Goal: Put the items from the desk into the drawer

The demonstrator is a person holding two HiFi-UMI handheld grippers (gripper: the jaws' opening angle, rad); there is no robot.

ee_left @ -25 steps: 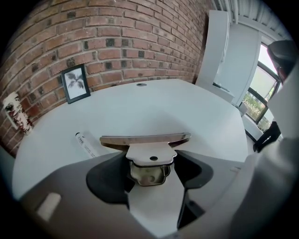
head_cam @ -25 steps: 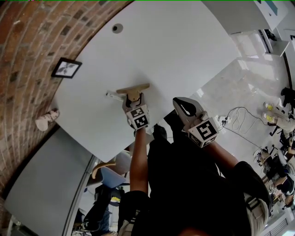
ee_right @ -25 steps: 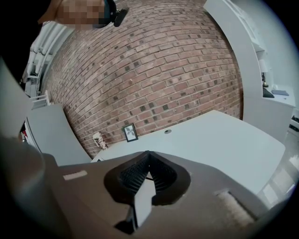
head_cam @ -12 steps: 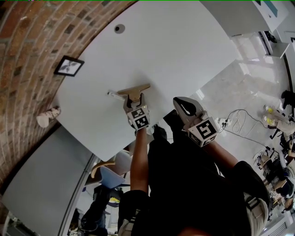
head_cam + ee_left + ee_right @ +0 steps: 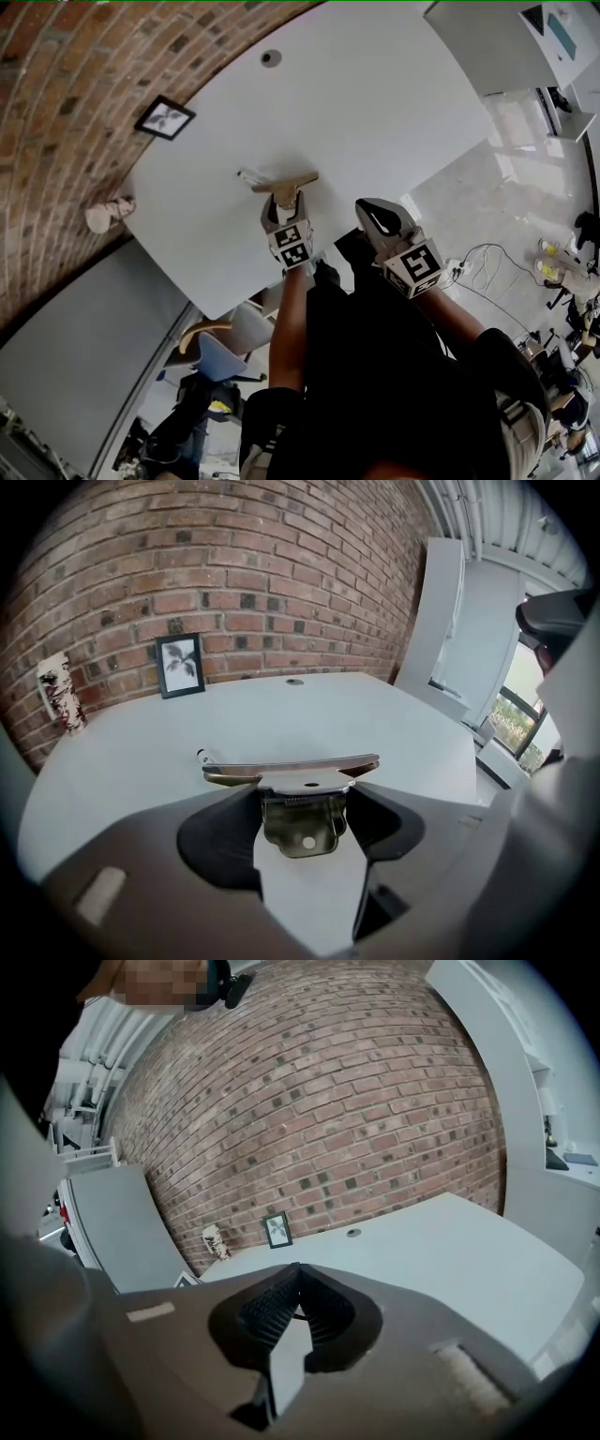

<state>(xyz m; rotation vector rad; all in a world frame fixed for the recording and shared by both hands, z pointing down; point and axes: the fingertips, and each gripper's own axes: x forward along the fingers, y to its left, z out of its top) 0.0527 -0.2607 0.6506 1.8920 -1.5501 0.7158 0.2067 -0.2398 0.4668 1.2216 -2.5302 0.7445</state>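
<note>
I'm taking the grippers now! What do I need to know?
Left gripper: jaws have just been closing; pads press the metal clip over the desk.
Right gripper: shut, empty, near the desk's front edge.
Picture frame and patterned cup stand by the brick wall.
Done: clip gripped.
Left: get it into the drawer, which no view shows.

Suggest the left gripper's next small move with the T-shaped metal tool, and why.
Probably a short lift straight up, then carry. The left gripper has just been closing its fingers and clamps the T-shaped metal tool by its stem, crossbar low over the white desk. The right gripper is shut and empty. No drawer shows, so the carry direction is unclear.
</note>
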